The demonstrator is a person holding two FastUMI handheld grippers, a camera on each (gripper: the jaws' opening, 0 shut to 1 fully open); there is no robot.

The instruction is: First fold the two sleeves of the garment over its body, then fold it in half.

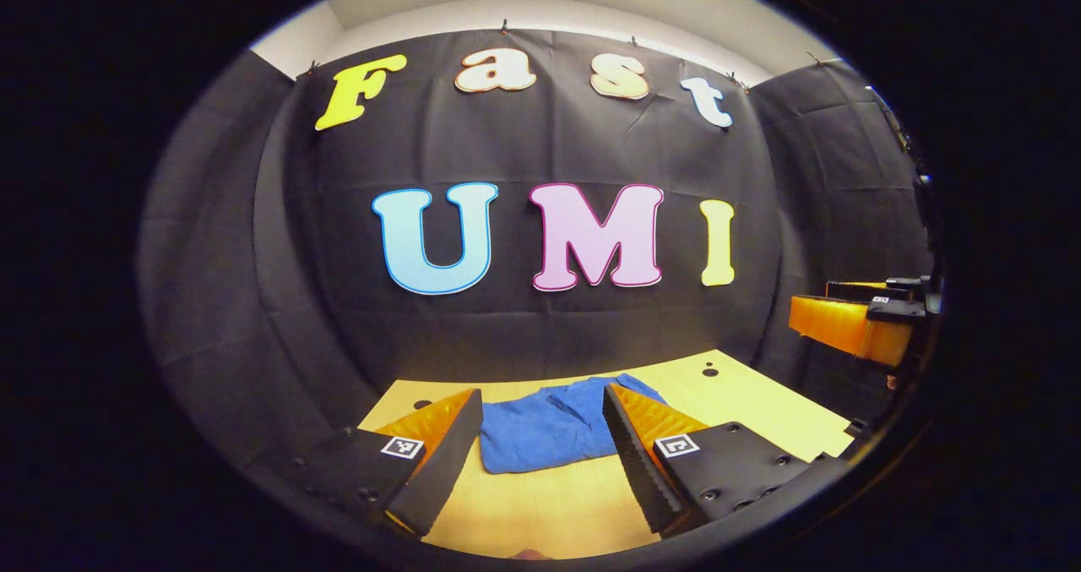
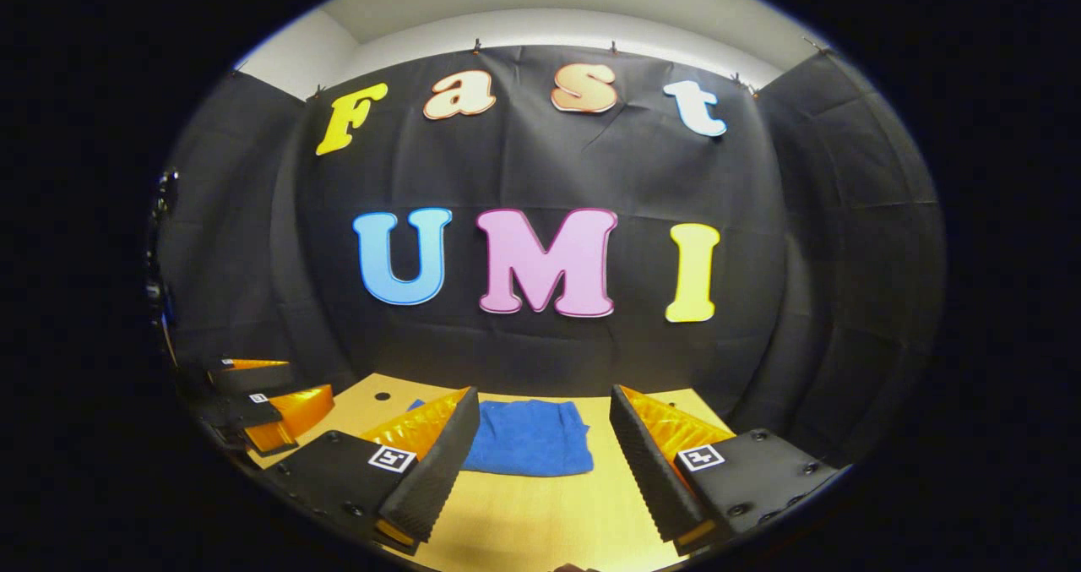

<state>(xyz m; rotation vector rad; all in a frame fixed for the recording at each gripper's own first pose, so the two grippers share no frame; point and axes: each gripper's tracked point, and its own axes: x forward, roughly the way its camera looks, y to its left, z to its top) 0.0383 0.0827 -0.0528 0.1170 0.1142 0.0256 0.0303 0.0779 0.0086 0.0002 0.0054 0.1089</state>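
1. Fingers of the left gripper (image 1: 540,445) stand spread apart with nothing between them, raised above the table; the right gripper (image 2: 545,458) is likewise released, its two fingers wide and holding nothing.
2. Between both pairs of fingers lies the blue cloth garment (image 1: 553,424), already bundled into a compact, roughly rectangular shape on the pale yellow wooden tabletop (image 1: 540,504), toward its far side.
3. In the right gripper view the garment (image 2: 528,437) shows a straight near edge and a fairly flat top; in the left gripper view its surface looks rumpled, with a flap lifted at the far right corner.
4. Bare tabletop (image 2: 524,513) stretches from the garment's near edge toward the grippers, and more on its right.
5. Small dark holes (image 1: 709,372) dot the far corners of the table.
6. Left gripper fingers hide the garment's side edges; the folds within cannot be made out.
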